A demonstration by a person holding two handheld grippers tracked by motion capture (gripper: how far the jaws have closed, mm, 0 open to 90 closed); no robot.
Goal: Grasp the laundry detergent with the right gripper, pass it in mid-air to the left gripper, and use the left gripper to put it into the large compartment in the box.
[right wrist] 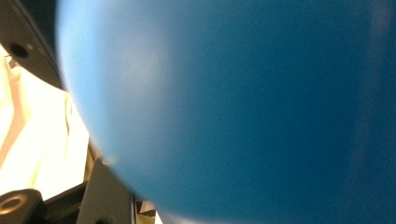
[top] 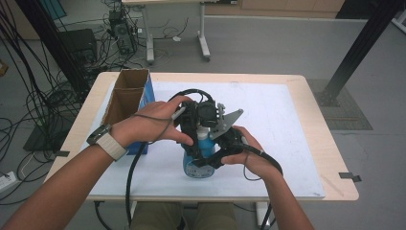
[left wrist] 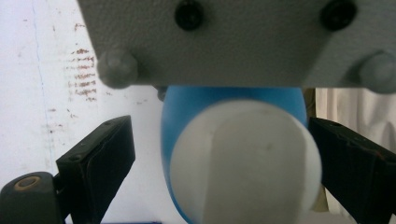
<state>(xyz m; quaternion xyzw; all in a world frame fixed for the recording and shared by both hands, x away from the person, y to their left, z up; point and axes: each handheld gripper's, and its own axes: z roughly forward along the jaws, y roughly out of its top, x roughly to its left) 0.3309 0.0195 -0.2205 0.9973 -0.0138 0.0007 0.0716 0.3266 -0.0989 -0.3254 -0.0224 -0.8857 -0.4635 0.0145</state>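
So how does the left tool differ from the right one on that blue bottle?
The left tool straddles the white cap, a gap beside one jaw; the right tool clamps the blue bottle at its body. The left sits higher, the right lower. Both are hand-held.

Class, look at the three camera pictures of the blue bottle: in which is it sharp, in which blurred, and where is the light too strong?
High view: even room light, blue bottle small but fairly sharp on the table. Left gripper view: its white cap is close and soft-edged, while the stained sheet behind is clearer. Right gripper view: the bottle is a featureless blue blur, and the pale area at left is washed out by overexposure.
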